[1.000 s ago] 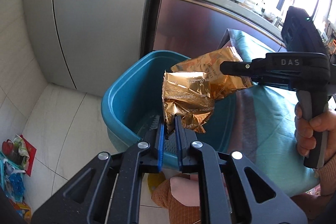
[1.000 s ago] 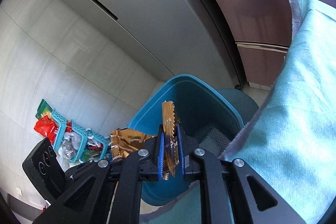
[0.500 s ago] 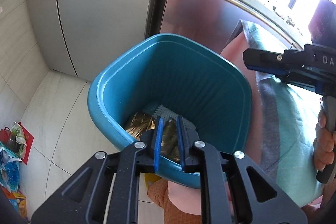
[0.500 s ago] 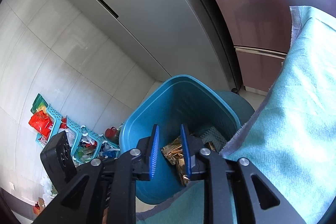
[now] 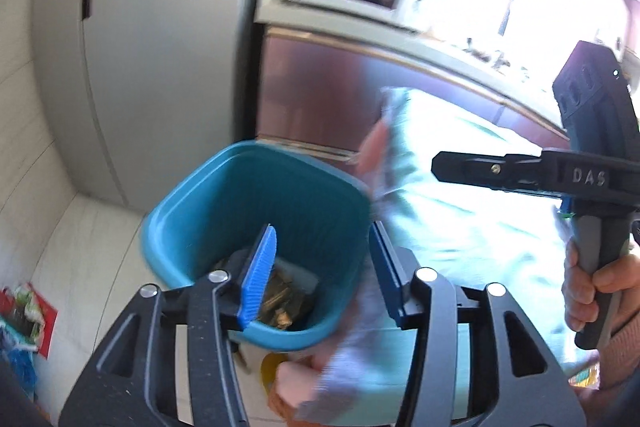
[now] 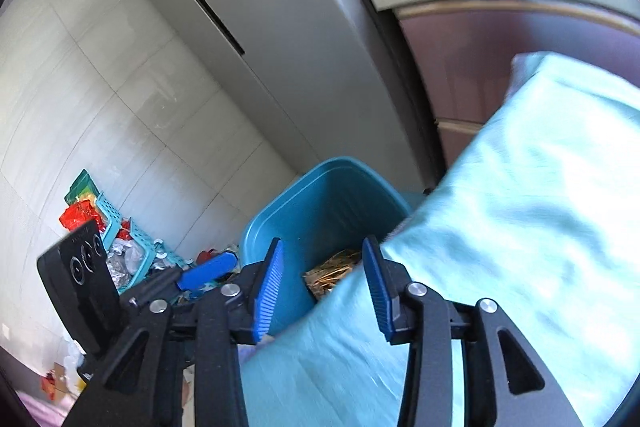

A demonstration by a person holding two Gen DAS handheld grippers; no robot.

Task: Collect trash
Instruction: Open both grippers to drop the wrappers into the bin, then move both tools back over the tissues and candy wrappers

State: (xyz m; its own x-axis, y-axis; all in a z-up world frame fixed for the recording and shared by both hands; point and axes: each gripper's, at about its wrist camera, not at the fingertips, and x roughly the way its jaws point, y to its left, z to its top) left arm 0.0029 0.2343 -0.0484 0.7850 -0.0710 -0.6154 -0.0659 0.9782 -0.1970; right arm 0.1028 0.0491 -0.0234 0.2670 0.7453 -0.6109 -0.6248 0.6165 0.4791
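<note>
Gold wrappers (image 5: 280, 297) lie at the bottom of the teal bin (image 5: 256, 227), between no fingers. Left gripper (image 5: 322, 275) and right gripper (image 6: 322, 287) both hang above it, fingers parted, widening, empty. Pale green cloth (image 6: 500, 227) lies beside the bin, against its rim.

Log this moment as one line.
left hand-held gripper: opening, empty | right hand-held gripper: opening, empty | gold wrappers: in teal bin
</note>
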